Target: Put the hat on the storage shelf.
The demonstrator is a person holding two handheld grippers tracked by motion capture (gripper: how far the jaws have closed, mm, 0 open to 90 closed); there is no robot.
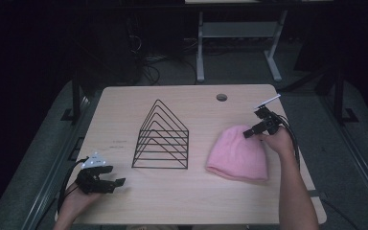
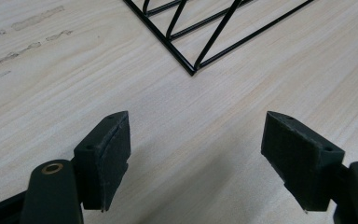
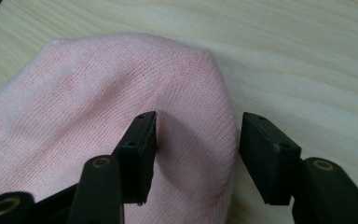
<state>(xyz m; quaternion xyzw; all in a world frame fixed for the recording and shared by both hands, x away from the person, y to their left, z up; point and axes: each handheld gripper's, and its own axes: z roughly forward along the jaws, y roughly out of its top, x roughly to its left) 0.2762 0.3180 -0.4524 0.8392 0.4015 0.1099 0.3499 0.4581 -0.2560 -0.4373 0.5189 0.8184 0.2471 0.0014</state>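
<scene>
- High view: a pink knit hat point(image 1: 239, 154) lies flat on the bench point(image 1: 172, 196), right of a black wire rack point(image 1: 163, 139). Its rounded crown points away from the person, toward the right claw point(image 1: 252, 132), which sits at that crown end. The left claw point(image 1: 116, 183) rests far off at the near left corner, so the right hand is much nearer.
- Left gripper view: the jaws stand wide apart over bare bench, holding nothing; a rack corner point(image 2: 192, 71) lies ahead.
- Right gripper view: the jaws are spread, not yet clamped, straddling the hat's crown point(image 3: 186, 93); one pad point(image 3: 142, 140) presses the knit.
</scene>
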